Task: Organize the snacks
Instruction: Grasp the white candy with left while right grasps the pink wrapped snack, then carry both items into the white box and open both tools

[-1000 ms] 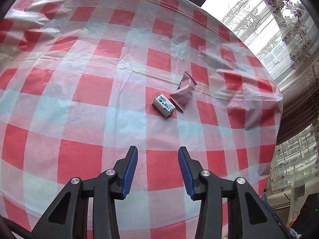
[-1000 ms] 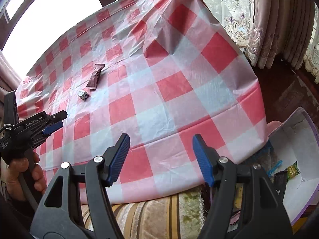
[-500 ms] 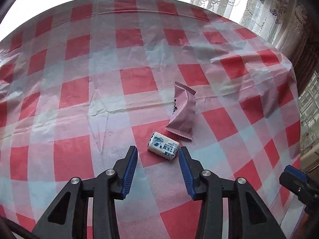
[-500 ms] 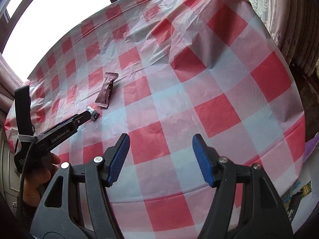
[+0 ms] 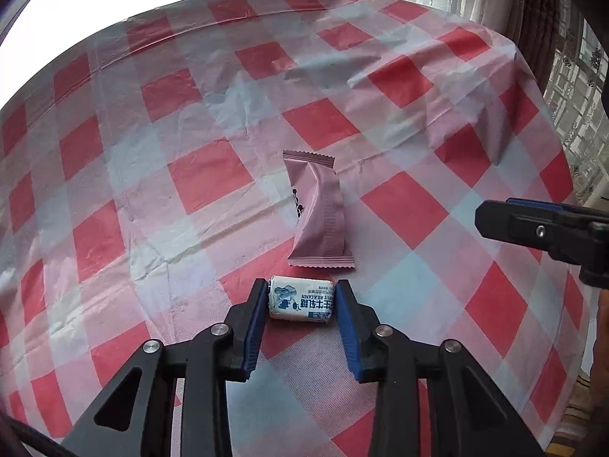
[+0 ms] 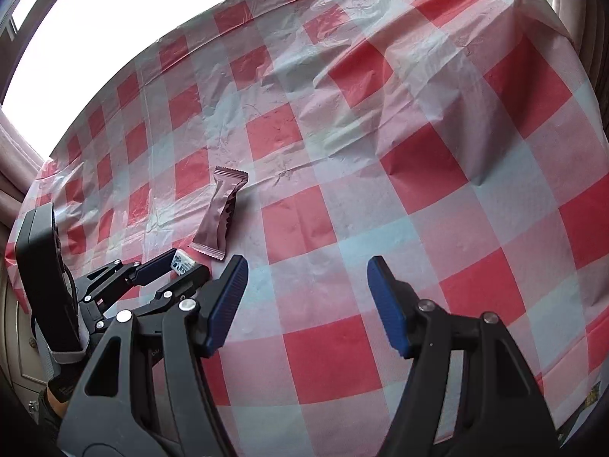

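Left tongs (image 5: 300, 297) pointed steeply down at the tabletop (image 5: 213, 175) with the small white milk candy (image 5: 300, 302) lying crosswise between their blue pads, and the jaws were closing on it; the pads stood right at the candy's two ends, though whether they already pressed on it could not be told for certain. Taking it end to end seemed sensible, since the short roll offered its flat ends to the pads and would be less likely to squirt sideways. Just beyond the candy lay the pink snack packet (image 5: 319, 213), its near crimped edge almost touching the candy, so the pads had to come in low and narrow to avoid catching it too. Right tongs (image 6: 306, 304) hung apart over bare checked cloth, holding nothing, close beside the left ones, probably waiting their turn for the packet. Both snacks rested near the middle of the red-and-white cloth, and no tray or box for them was in view.
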A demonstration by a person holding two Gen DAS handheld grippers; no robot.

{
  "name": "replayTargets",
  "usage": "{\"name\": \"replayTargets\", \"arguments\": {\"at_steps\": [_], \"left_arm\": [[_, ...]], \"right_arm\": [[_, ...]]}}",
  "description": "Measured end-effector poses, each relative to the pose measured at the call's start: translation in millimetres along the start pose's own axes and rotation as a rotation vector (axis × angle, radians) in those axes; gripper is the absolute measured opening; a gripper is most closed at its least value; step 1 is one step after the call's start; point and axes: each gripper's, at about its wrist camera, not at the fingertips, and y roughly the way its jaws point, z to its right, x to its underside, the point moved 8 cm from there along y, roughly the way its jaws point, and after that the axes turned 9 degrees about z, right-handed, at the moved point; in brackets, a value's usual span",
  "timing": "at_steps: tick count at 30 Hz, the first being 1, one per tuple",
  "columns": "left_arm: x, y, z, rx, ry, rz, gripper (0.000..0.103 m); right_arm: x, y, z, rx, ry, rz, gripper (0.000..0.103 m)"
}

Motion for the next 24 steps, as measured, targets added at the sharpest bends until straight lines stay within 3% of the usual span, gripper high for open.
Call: {"name": "replayTargets", "arguments": {"at_steps": [9, 15, 17, 21, 24], "left_arm": [[15.8, -27.7, -27.4, -0.045, -0.135, 0.004, 0.036], [26.6, -54.5, -46.8, -0.086, -0.235, 0.05, 0.036], [28.6, -60.3, -50.9, -0.099, -0.264, 0.06, 0.036], [32.2, -68.8, -53.9, -0.111, -0.297, 0.072, 0.036], [36.7, -70.2, -51.1, -0.109, -0.313, 0.069, 0.036]], "right_arm": [[-10.5, 49.1, -53.7, -0.045, -0.047, -0.008, 0.068], [-4.2, 77.5, -70.1, -0.002, -0.116, -0.035, 0.068], [-4.2, 81.0, -74.3, 0.035, -0.174, -0.015, 0.063], [-3.7, 83.1, -75.0, 0.072, -0.238, -0.009, 0.029], [-0.2, 80.1, -72.6, 0.063, -0.25, -0.004, 0.025]]}}
